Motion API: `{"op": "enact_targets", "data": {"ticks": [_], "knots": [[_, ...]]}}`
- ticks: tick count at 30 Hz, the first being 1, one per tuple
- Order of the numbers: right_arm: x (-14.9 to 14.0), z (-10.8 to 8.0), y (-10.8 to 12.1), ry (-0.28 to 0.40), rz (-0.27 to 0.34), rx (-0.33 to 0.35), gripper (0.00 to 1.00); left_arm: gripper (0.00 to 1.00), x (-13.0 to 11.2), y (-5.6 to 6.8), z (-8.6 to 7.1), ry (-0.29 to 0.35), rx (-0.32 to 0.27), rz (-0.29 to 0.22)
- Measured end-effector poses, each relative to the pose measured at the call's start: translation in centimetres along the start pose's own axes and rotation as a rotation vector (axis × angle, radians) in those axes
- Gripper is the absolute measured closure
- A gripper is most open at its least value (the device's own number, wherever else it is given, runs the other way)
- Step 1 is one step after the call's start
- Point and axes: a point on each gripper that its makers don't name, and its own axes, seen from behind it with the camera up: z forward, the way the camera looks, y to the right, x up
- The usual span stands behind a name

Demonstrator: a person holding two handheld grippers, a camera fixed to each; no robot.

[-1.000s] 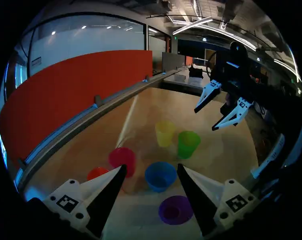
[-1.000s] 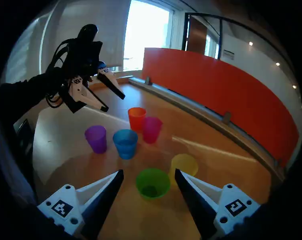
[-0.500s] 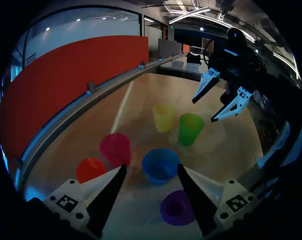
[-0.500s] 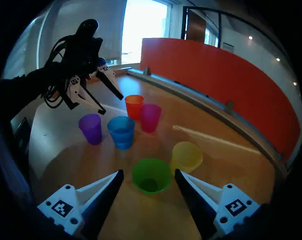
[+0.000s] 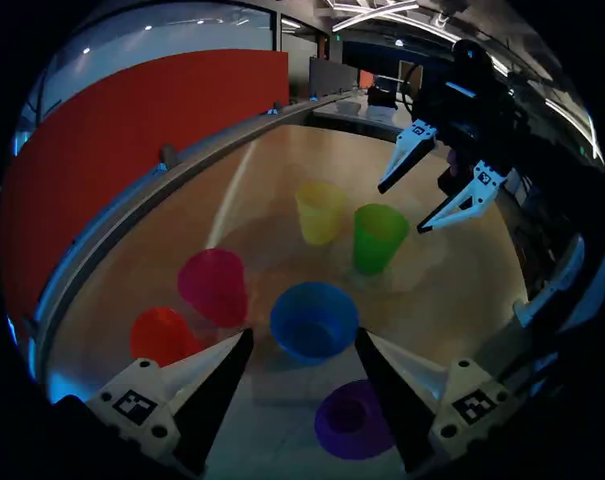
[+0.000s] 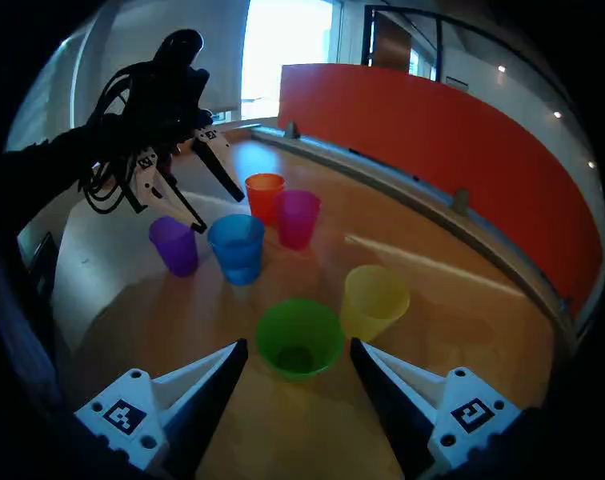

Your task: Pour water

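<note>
Both your tools are spread and empty: the left gripper (image 5: 302,334) frames the blue cup (image 5: 314,320) at lower centre, and the right gripper (image 6: 298,344) frames the green cup (image 6: 299,336) likewise; whether either cup holds water I cannot tell. Risk, in my judgement: the cups stand crowded, so a closing finger may tip the yellow cup (image 6: 374,300) or the purple cup (image 5: 350,418). The right gripper view, upper left, shows one left tip low between the purple and blue cups; the left gripper view does not make that height plain.

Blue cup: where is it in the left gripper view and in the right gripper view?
Left gripper view: blue cup low centre.
Right gripper view: blue cup left of centre, beyond the green cup.
Shared landmark: purple cup beside it in both.
</note>
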Motion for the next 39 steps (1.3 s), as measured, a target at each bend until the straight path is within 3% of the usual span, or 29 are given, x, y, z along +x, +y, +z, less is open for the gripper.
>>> {"op": "enact_targets", "data": {"ticks": [17, 39], "knots": [[-0.9, 0.4, 0.3, -0.007, 0.005, -0.002, 0.0, 0.06, -0.4, 1.1, 1.8, -0.051, -0.016, 0.023], [-1.2, 1.1, 0.5, -0.012, 0.001, -0.001, 0.0, 0.06, -0.7, 1.1, 4.3, -0.074, 0.005, 0.041]]}}
